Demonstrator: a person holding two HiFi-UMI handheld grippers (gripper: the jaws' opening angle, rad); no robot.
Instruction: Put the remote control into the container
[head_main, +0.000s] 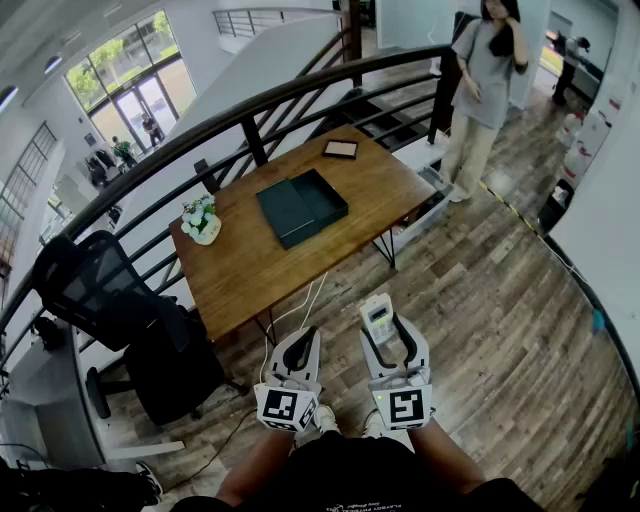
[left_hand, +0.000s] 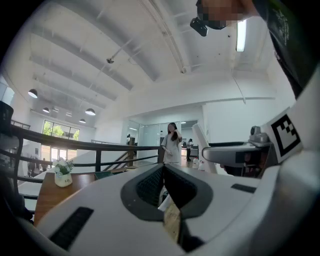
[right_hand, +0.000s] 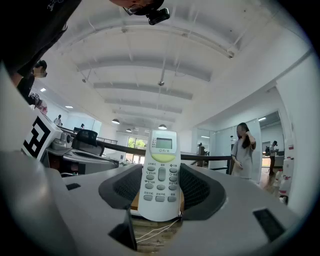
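1. A dark curved railing (head_main: 250, 110) swept across the head view from 8 o'clock to 1 o'clock, behind the table.
2. The wooden table (head_main: 250, 270) stood on the plank floor at 12 o'clock from both grippers, well apart from them.
3. A black office chair (head_main: 100, 285) sat at 9 o'clock from the table, just beside its left end.
4. A person in a grey top (head_main: 487, 80) stood at 2 o'clock from the table, beyond its far corner.
5. The dark green container (head_main: 300, 208) lay near the middle of the tabletop and appeared as two shallow halves side by side, touching.
6. The right gripper (right_hand: 161, 172) was clenched on the remote control, with its dark pads pressing the remote's two long sides.
7. The left gripper (left_hand: 162, 167) was at 9 o'clock from the right one. Its jaws were closed together with nothing between them.
8. The white remote control (head_main: 378, 320) stood upright in the right gripper. Its screen end pointed towards 12 o'clock and its buttons faced the camera, and it was well apart from the container.
9. A small pot of white flowers (head_main: 201, 220) stood at 9 o'clock from the container, near the table's left edge.
10. A flat dark-framed item (head_main: 340, 149) lay at 1 o'clock from the container, near the far edge.
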